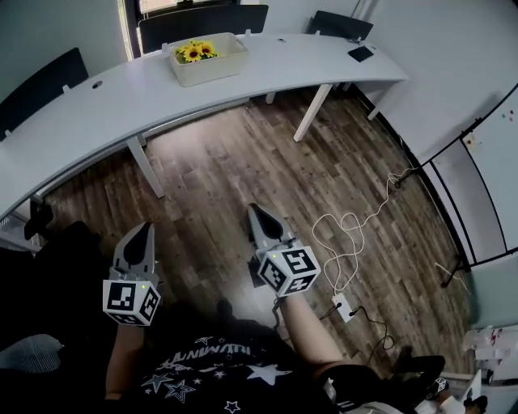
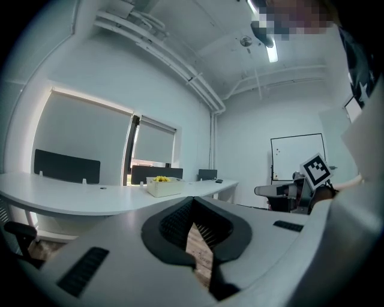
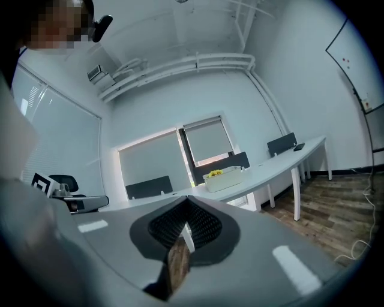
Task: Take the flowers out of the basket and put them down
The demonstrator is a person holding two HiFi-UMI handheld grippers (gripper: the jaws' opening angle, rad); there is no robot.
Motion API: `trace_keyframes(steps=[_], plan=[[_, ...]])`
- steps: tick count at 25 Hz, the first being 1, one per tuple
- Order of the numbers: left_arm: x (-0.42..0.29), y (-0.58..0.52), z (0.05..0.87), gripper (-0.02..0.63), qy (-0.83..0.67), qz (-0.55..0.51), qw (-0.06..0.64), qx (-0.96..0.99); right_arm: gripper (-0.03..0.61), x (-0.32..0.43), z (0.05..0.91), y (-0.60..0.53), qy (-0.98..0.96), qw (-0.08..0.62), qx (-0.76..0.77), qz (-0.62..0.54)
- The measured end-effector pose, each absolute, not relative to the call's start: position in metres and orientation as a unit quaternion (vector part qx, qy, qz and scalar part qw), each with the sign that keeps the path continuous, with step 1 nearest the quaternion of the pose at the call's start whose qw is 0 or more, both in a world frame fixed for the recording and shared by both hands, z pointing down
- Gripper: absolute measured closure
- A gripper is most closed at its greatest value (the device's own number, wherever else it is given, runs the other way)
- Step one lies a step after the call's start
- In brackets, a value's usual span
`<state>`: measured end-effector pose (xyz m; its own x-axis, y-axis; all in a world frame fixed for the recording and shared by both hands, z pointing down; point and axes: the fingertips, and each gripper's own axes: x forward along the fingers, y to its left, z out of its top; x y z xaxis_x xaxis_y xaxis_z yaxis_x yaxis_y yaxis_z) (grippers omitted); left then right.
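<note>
A cream basket (image 1: 208, 59) stands on the long white desk (image 1: 105, 105) at the far side of the room, with yellow flowers (image 1: 195, 51) lying in it. Both gripper views show the basket (image 2: 164, 186) (image 3: 224, 178) small and far ahead, the flowers (image 2: 160, 178) (image 3: 216, 172) peeking over its rim. My left gripper (image 1: 139, 234) and right gripper (image 1: 257, 215) hover low over the wooden floor, well short of the desk. Both are shut with nothing between their jaws.
Dark chairs (image 1: 202, 20) stand behind the desk, and a dark flat object (image 1: 361, 53) lies at its right end. A white cable with a power strip (image 1: 344, 307) trails over the floor at right. A whiteboard (image 1: 477, 186) stands at the right wall.
</note>
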<state>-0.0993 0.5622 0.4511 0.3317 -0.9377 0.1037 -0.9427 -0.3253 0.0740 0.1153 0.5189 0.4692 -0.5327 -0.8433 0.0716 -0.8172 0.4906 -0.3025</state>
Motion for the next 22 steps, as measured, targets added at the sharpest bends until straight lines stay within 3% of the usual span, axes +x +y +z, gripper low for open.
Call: trace_keyframes(steps=[11,22], plan=[[-0.109,0.506,0.461,0.604,-0.582,0.025,0.070,0.810,0.577,0.119,0.495,0.460,0.855,0.030,-0.485,-0.179],[-0.117,0.351,0.462,0.604,-0.542,0.005,0.072,0.837,0.577,0.133,0.483,0.325,0.828,0.017,-0.538,-0.159]])
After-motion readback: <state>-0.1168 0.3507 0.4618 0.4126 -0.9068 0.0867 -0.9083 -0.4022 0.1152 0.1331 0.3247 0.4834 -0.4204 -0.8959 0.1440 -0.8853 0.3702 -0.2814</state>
